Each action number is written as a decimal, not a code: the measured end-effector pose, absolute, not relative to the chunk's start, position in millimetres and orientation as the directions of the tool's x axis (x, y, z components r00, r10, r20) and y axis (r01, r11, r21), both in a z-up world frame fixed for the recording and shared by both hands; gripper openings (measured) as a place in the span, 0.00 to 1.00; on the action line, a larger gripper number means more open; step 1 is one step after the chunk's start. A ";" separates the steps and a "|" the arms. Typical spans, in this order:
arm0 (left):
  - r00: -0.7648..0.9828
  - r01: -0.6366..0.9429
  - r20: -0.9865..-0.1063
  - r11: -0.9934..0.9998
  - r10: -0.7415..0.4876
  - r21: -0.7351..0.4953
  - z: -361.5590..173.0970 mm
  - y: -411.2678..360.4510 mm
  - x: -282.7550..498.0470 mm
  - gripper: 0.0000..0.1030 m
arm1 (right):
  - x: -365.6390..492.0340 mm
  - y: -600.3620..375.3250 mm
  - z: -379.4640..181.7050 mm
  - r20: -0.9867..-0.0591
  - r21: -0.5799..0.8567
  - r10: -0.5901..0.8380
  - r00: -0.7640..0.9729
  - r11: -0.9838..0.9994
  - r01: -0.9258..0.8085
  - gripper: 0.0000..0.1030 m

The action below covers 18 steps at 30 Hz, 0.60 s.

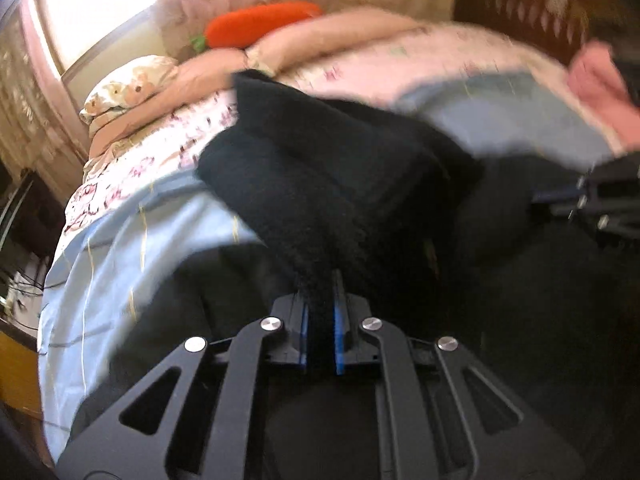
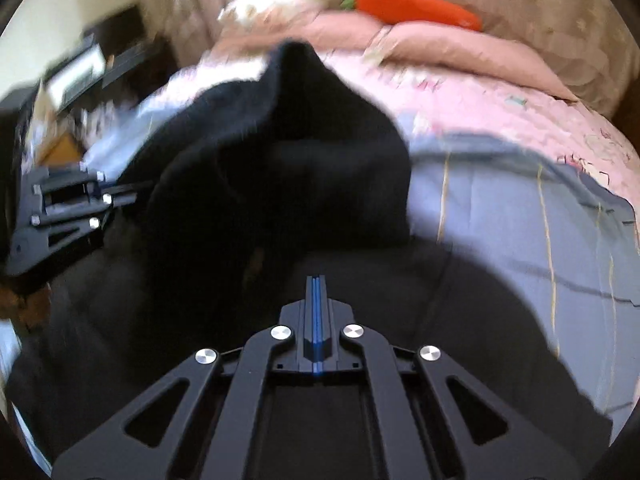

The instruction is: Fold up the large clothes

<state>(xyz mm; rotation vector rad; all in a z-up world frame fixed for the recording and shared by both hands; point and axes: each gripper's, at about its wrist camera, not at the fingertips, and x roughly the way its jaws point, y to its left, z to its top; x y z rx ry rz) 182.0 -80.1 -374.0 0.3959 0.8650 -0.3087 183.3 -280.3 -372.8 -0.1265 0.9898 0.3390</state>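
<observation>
Left gripper: nearest the lens, your fingers are clamped on a thick fold of the black garment, cloth bunched between the blue pads.
Right gripper: your fingers are pressed together with nothing visible between them, hovering over the garment's flat lower part.
Black garment: it lies on the pale blue sheet, one flap lifted and doubled over the rest; motion blur softens its edges.
Step in hand: you appear to be carrying that flap across the garment, a fold midway.
Next move: likely lay the flap flat, release, then smooth it.
Beyond the garment: pink floral quilt, then an orange carrot plush on it.
</observation>
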 end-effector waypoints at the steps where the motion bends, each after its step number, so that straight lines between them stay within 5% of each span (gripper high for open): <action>1: 0.609 0.424 -0.790 0.870 -0.069 0.251 -387.8 -81.8 171.9 0.08 | 179.4 -278.6 -380.1 -0.854 0.021 0.187 0.485 0.945 -0.327 0.12; 2: 0.611 0.426 -0.790 0.862 -0.052 0.273 -395.1 -82.9 166.4 0.08 | 179.2 -278.9 -384.7 -0.863 0.005 0.163 0.478 0.949 -0.314 0.21; 4: 0.625 0.429 -0.780 0.849 -0.031 0.309 -405.2 -84.6 156.2 0.08 | 187.1 -282.3 -383.2 -0.858 -0.022 0.124 0.499 0.960 -0.278 0.66; 7: 0.635 0.420 -0.773 0.847 -0.017 0.327 -414.2 -83.1 154.9 0.08 | 219.2 -283.5 -353.7 -0.806 -0.005 0.137 0.576 0.971 -0.237 0.85; 16: 0.610 0.395 -0.788 0.892 -0.077 0.219 -416.9 -74.6 163.4 0.09 | 375.5 -169.7 -318.2 -0.845 0.240 0.413 0.339 0.860 -0.450 0.88; 18: 0.610 0.394 -0.788 0.894 -0.080 0.214 -415.8 -73.1 165.9 0.09 | 394.3 -133.5 -335.4 -0.903 0.166 0.329 0.275 0.859 -0.484 0.79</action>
